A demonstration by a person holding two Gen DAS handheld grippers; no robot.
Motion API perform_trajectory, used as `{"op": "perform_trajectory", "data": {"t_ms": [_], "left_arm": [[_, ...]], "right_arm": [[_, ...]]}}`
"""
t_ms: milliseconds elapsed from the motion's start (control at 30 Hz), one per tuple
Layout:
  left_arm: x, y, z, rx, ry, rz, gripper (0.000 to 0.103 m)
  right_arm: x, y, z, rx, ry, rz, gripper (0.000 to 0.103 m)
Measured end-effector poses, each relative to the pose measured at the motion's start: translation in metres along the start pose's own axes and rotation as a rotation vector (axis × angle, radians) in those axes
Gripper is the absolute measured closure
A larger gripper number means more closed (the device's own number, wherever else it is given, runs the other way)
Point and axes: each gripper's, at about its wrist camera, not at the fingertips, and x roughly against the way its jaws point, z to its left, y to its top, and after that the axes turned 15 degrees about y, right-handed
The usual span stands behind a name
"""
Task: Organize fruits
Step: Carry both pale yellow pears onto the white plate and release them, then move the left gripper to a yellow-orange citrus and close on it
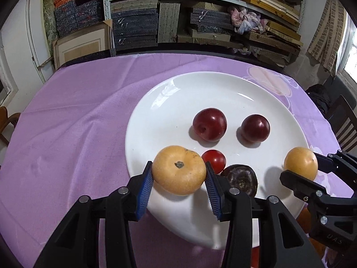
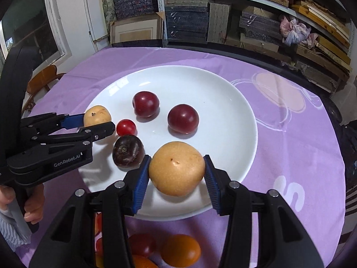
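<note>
Each tool grips a pear: left tool [image 1: 179,171] at the plate's [image 1: 223,89] seven o'clock, right tool [image 2: 176,171] at five.

A tan, speckled pear [image 1: 179,170] sat clamped between the left jaws, stem end up, over the near edge of the white plate [image 1: 200,89]. A second tan pear [image 2: 176,168] sat pinched between the right jaws. Beyond the jaws, two dark red plums [image 1: 209,124] [image 1: 255,128] rested side by side on the plate. A small red tomato [image 1: 214,160] and a blackish-purple fruit [image 1: 242,178] lay between the two pairs of jaws.
</note>
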Motion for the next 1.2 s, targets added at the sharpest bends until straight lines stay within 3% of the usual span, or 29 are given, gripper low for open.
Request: {"op": "perform_trajectory", "data": {"t_ms": [33,67,133,233,367,500,600,867,1000,1133,1200], "left_arm": [[0.001,0.001,-0.001,-0.006,0.005,-0.011,0.056],[0.003,0.002,-0.001,-0.009,0.005,-0.020,0.054],[0.011,0.002,0.004,0.000,0.000,-0.039,0.037],[0.030,-0.001,0.020,0.033,-0.014,-0.069,0.036],[0.058,-0.028,0.042,0.067,-0.055,-0.074,0.029],[0.077,-0.074,0.044,0.026,-0.046,-0.084,0.021],[0.082,-0.100,0.037,0.009,-0.055,-0.084,0.020],[0.099,-0.109,0.004,-0.068,-0.073,-0.114,0.020],[0.115,-0.115,-0.025,-0.165,-0.056,-0.186,0.017],[0.125,-0.126,-0.053,-0.261,0.019,-0.297,0.015],[0.126,-0.126,-0.058,-0.284,-0.017,-0.293,0.016]], "right_arm": [[0.001,0.000,-0.001,0.002,-0.001,-0.008,0.056],[0.006,-0.001,-0.001,0.002,0.001,-0.028,0.048],[0.024,-0.003,-0.003,-0.003,0.003,-0.080,0.035],[0.058,-0.018,-0.005,0.006,-0.001,-0.129,0.032],[0.105,-0.062,-0.004,0.000,-0.028,-0.207,0.013],[0.136,-0.120,-0.003,-0.018,-0.074,-0.318,0.004],[0.147,-0.156,-0.011,-0.074,-0.050,-0.433,0.004],[0.149,-0.158,-0.031,-0.146,-0.061,-0.419,0.004],[0.150,-0.161,-0.038,-0.183,-0.049,-0.421,0.004],[0.152,-0.162,-0.042,-0.205,-0.039,-0.426,0.004],[0.154,-0.163,-0.043,-0.211,-0.040,-0.429,0.004]]}}
